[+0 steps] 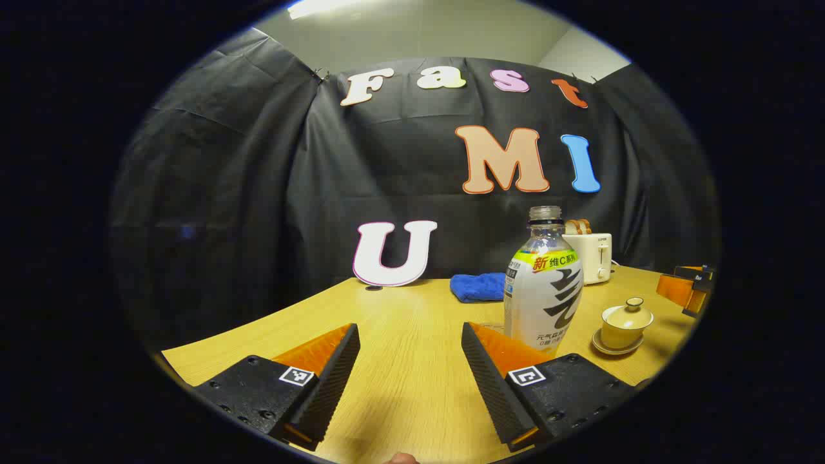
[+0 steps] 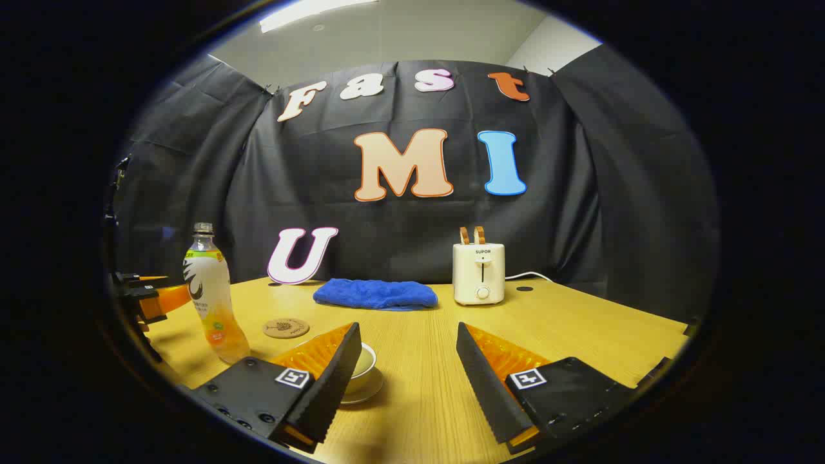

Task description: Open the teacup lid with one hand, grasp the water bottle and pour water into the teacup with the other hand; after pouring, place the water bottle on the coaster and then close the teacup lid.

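left tongs (image 1: 410,370): spread wide, nothing between the fingers, just hovering low over the bare wood of the table (image 1: 412,322). You can also spot them at the far left edge of the right gripper view, right behind the bottle.

water bottle (image 1: 544,283): standing upright on the table, cap off, neck open. In the left gripper view it's just past the right finger, slightly off to the right of the gap, so not between the fingers. In the right gripper view it's over on the left with liquid in the bottom part.

coaster (image 2: 286,328): round cork-looking one, flat on the table, just right of the bottle in the right gripper view, nothing on it.

teacup (image 1: 624,328): sits on its saucer, right of the bottle and near it but not touching. Lid (image 1: 628,315) is on, knob up top. In the right gripper view it's mostly hidden behind the left finger, only a bit of rim and saucer peeking out.

blue cloth (image 2: 375,294): bunched up toward the back of the table, near the wall.

toaster (image 2: 478,273): white, right of the cloth, two slices of toast poking up, cord trailing off to the right.

right tongs (image 2: 408,374): also spread open, holding nothing, low over the table with the teacup just beyond the left finger.
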